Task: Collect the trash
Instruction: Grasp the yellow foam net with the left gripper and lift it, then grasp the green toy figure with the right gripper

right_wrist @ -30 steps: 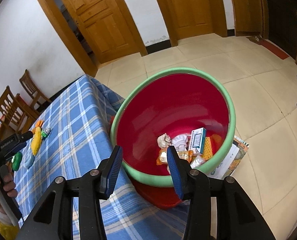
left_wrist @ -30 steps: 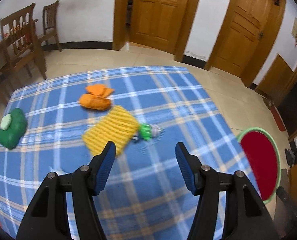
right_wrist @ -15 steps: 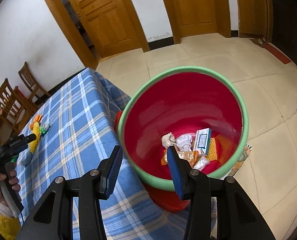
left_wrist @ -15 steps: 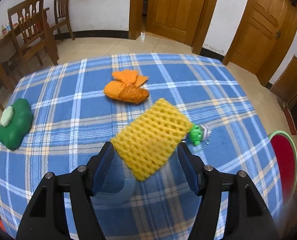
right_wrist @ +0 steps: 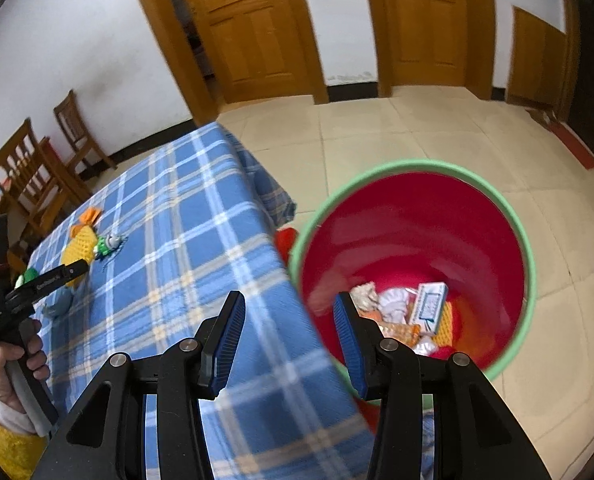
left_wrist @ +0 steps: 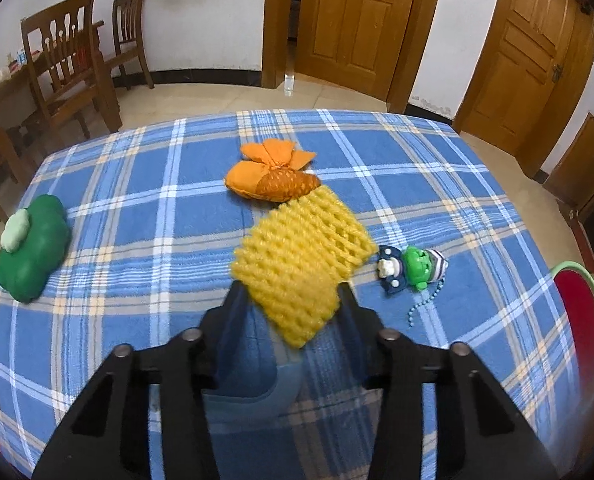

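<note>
A yellow foam fruit net (left_wrist: 297,264) lies on the blue plaid tablecloth (left_wrist: 137,208). Its near end sits between the fingers of my left gripper (left_wrist: 291,292). The jaws are closing and both pads touch the net's sides. A translucent bluish piece (left_wrist: 253,384) lies under that gripper. My right gripper (right_wrist: 290,300) hangs open and empty over the table's edge, beside the red bin with a green rim (right_wrist: 529,264). Wrappers and a small box (right_wrist: 413,312) lie in the bin. In the right wrist view the net (right_wrist: 77,248) is far left.
An orange plush (left_wrist: 273,176), a green plush (left_wrist: 33,240) and a small green toy with a bead chain (left_wrist: 413,268) lie on the cloth. Wooden chairs (left_wrist: 69,76) stand beyond the far left corner. A hand (right_wrist: 5,364) holds the left gripper. Tiled floor surrounds the bin.
My left gripper came forward and down onto the yellow net, and its jaws narrowed around it. My right gripper swung left from over the bin toward the table's edge.
</note>
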`<state>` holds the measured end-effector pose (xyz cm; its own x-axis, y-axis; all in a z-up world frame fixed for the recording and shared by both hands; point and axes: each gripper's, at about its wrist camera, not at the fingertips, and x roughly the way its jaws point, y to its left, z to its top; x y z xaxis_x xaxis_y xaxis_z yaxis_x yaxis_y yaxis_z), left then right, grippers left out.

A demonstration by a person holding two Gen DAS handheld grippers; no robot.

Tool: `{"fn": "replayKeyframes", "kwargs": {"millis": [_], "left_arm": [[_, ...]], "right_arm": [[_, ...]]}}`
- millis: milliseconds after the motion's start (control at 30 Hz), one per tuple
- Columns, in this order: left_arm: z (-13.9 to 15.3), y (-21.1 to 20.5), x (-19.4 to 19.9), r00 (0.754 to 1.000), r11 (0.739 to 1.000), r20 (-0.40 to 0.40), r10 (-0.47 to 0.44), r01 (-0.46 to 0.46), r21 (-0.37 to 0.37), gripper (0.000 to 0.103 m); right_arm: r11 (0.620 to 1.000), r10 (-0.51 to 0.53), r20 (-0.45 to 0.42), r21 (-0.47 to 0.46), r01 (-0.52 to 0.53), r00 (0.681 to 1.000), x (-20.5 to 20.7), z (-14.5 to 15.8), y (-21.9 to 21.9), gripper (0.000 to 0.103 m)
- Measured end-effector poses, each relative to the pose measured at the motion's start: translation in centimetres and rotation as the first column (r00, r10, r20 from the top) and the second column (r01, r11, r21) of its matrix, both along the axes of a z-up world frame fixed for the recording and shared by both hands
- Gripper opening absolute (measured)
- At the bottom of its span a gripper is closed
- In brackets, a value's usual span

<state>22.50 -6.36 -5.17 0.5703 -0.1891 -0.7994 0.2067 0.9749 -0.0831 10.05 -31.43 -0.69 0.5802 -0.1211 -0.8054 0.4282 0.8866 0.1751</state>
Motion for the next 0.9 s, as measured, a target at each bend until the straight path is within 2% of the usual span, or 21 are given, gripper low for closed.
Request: {"fn": "replayKeyframes", "kwargs": {"millis": [233,500,700,900], "left_arm": [[0.4,1.6,-0.1,1.0,0.996,0.01,0.012,-0.011,-0.091,0.024],[1.9,3.8,-0.8,0.999,0.983,0.036,0.03,-0.023,-0.181,0.023],[2.5,5.5,-0.7,0.994,0.977,0.055,0.094,-0.082,-0.198,0.023],[2.1,6.4,-0.3,0.991,0.971,0.034,0.132,-0.123,-0.204,0.023]], "right_arm": [[0.995,0.094,0.001,-0.031,-0.094,0.996,3.3,0.2,3.2,0.047],[0.982,0.19,0.024,-0.023,-0.189,0.982,7.9,-0.1,7.0,0.047],[0.968,0.251,0.022,0.0,-0.251,0.968,11.6,-1.2,10.0,0.047],[0.958,0.285,0.008,-0.003,-0.285,0.958,14.7,-2.3,12.3,0.047]]}}
